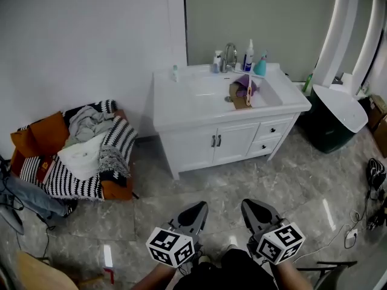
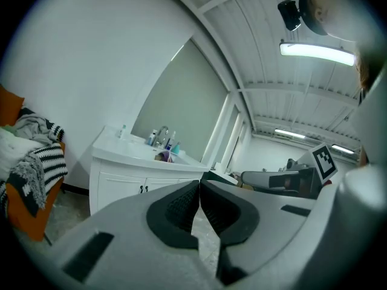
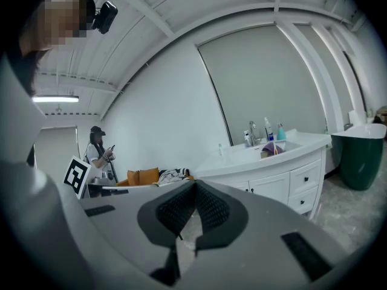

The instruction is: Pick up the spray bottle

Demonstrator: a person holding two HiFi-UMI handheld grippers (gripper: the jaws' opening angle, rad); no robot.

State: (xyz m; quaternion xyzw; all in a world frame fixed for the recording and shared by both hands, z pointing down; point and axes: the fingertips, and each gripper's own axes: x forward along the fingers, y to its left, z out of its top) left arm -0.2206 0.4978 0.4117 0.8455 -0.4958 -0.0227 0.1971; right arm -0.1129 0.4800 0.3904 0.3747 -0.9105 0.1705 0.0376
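At the bottom centre of the head view, the left gripper [image 1: 198,209] and the right gripper [image 1: 253,208] are held side by side over the grey marble floor [image 1: 242,174], both aimed toward the top of the frame. In each gripper's own view the fingers are closed pad against pad, with nothing between them. At the middle left sits a low orange seat [image 1: 115,189] heaped with striped and grey clothes. Beyond the open floor, in the upper centre, stands the white table [image 1: 175,101] with cupboard doors and a sink [image 1: 208,89]. Along its back edge, just right of the faucet [image 1: 228,54], a tall white bottle [image 1: 250,54] stands upright. Just beside it on the right is a teal one with a trigger head, which I take to be the spray bottle [image 1: 260,66]; it is well apart from both grippers. The step in hand looks like the approach, with nothing grasped yet. The next move calls for crossing the floor to the table, parting one gripper's fingers and bringing them around the teal body. That has to be done without knocking the white bottle or the faucet.
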